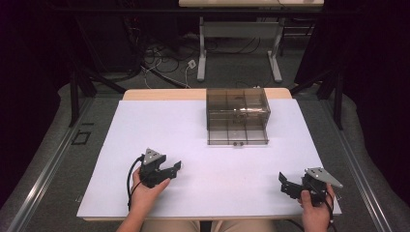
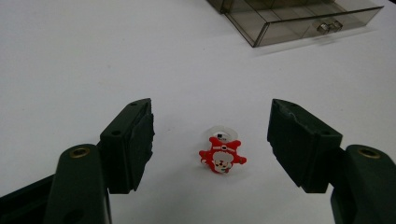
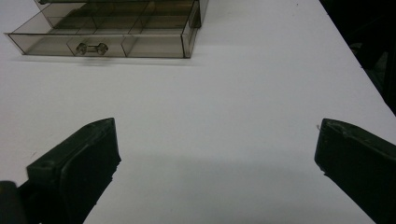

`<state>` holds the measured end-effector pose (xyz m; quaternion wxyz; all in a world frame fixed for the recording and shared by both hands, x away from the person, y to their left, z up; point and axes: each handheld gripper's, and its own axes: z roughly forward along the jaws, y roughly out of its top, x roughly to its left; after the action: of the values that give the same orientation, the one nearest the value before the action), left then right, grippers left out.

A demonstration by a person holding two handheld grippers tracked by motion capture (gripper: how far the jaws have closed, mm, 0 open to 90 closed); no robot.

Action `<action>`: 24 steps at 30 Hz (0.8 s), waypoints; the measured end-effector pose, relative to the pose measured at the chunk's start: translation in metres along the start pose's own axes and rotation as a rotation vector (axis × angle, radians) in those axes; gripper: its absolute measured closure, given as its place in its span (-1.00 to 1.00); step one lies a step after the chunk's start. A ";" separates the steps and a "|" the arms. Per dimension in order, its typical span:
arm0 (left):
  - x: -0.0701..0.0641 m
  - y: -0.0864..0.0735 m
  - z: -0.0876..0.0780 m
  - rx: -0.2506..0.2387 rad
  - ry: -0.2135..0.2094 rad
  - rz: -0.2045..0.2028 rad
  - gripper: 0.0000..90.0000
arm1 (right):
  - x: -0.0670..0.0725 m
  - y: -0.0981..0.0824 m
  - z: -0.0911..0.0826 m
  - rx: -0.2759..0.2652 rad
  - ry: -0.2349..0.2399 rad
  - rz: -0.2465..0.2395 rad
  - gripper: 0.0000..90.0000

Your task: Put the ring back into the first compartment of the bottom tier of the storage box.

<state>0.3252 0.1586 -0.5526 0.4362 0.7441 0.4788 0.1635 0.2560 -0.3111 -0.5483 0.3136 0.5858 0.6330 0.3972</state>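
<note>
Straddling a small red Santa ring [image 2: 222,156] that lies on the white table [image 1: 145,125], the left claw [image 2: 211,140] stands half-open, pads untouched, ready to pinch it for the open drawer [image 2: 303,25] beyond.

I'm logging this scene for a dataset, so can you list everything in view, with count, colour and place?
Santa charm: one, red and white, on the table between the left tool's jaws, untouched.
Drawer box: one, smoky clear, far middle of the table, bottom drawer pulled out.
Table: one, white top.
Second table: one, pale frame, on the floor behind.
Left tool: one, black, near left, open.
Right tool: one, black, near right, open.
Hands: two, near edge.
</note>
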 end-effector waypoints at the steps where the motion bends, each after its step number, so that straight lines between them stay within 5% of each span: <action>1: 0.000 0.000 0.001 0.001 0.001 0.002 -0.29 | 0.000 0.000 0.000 0.001 -0.004 -0.004 -1.00; 24: -0.006 -0.004 0.012 0.078 0.022 0.061 -0.08 | -0.001 -0.001 0.002 -0.005 0.014 0.011 -1.00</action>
<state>0.3279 0.1486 -0.5619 0.3965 0.7731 0.4665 0.1661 0.2573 -0.3123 -0.5501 0.3087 0.5857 0.6309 0.4045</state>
